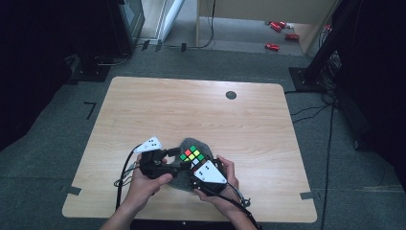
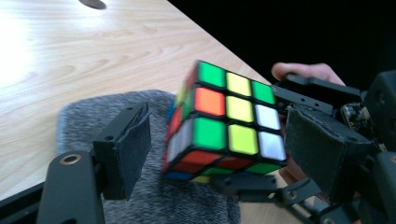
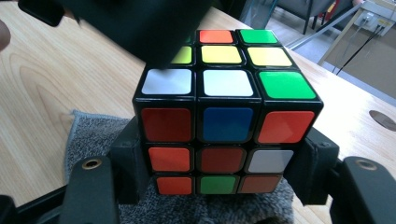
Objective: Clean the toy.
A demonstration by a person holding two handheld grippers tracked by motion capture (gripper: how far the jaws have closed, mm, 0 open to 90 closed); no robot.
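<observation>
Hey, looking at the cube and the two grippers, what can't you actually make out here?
- Rubik's cube: its underside, hidden in the right gripper view by the right gripper jaws and the grey cloth.
- Cube's far top corner: covered in the right gripper view by the blurred left gripper.
- Cube's left face: blurred in the left gripper view.
- Red things on the floor: too small in the high view.

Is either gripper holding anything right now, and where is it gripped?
The right gripper clamps the puzzle cube by its lower side faces. The left gripper is open, holding nothing.
</observation>
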